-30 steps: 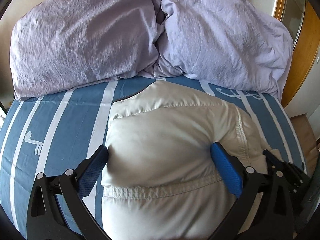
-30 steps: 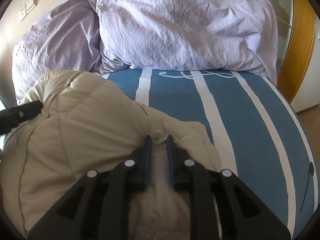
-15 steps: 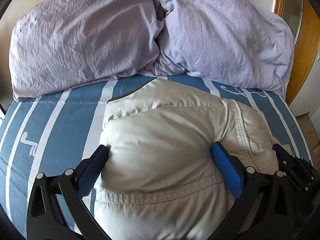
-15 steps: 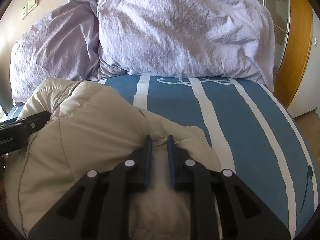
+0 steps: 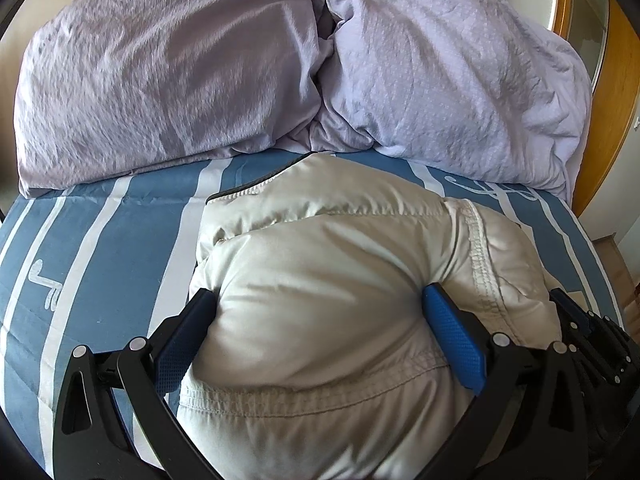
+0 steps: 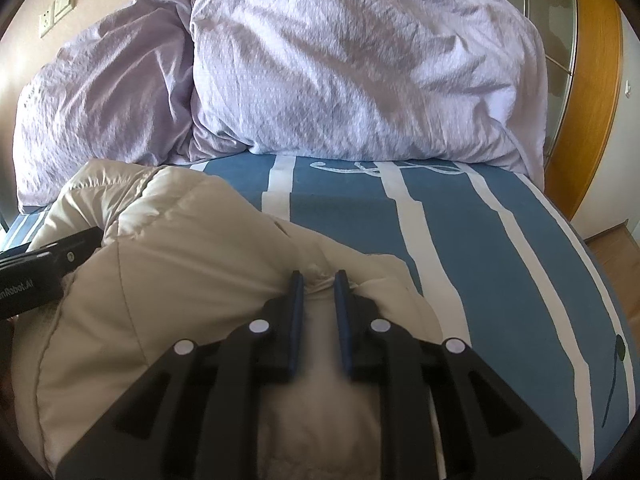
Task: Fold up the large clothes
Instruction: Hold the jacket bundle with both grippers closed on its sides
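Observation:
A puffy cream-white padded jacket [image 5: 320,280] lies bunched on the blue striped bed; it also shows in the right wrist view [image 6: 168,280]. My left gripper [image 5: 320,300] has its jaws spread wide around a thick roll of the jacket, the blue pads [image 5: 452,332] pressing into both sides. My right gripper [image 6: 318,280] is closed to a narrow gap on a pinched fold of the jacket's edge. The left gripper's black body [image 6: 44,268] shows at the left of the right wrist view, and the right gripper's body [image 5: 588,336] at the right of the left wrist view.
The bed sheet [image 6: 500,264] is blue with white stripes. Two large lilac pillows [image 5: 168,72] [image 6: 360,64] lean at the head of the bed. A wooden frame with a mirror [image 6: 580,80] stands at the right, wood floor [image 6: 616,244] below it.
The jacket has been carried toward the pillows; its far edge now lies close to them. Both grips are unchanged.

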Available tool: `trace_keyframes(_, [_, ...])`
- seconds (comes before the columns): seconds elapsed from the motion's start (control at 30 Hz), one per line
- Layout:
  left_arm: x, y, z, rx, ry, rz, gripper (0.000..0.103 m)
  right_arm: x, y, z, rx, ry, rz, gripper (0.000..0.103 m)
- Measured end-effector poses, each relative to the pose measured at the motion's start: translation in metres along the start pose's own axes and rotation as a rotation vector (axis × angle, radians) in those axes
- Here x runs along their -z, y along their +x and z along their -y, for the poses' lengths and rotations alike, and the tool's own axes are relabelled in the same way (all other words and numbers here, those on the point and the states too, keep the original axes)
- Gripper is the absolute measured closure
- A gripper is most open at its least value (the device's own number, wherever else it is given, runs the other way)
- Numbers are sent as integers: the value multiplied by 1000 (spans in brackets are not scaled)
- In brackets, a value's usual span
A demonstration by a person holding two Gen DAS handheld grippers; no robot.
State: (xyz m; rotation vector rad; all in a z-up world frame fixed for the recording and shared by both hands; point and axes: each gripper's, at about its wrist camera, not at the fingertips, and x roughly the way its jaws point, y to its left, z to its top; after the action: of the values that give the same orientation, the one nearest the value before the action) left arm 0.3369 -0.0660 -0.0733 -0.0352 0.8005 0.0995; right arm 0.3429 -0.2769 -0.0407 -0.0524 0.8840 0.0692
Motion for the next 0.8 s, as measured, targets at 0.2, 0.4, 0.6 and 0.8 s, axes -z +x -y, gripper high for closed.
trace_keyframes(0.2, [-1,3,-1,3,-3,1,1,-2,4,1,-4,3,-3,86])
trace_keyframes(0.4, [-1,4,-1,4,-2,1,1,-2,5,1,-4,2,-3,86])
trace_keyframes(0.6, [-1,3,-1,4,0,3,1,-1,5,1,-4,3,-3,86])
trace_keyframes(0.8, [-1,1,0,-3,-3,5,1,-1,7,1,-8,1,-9,86])
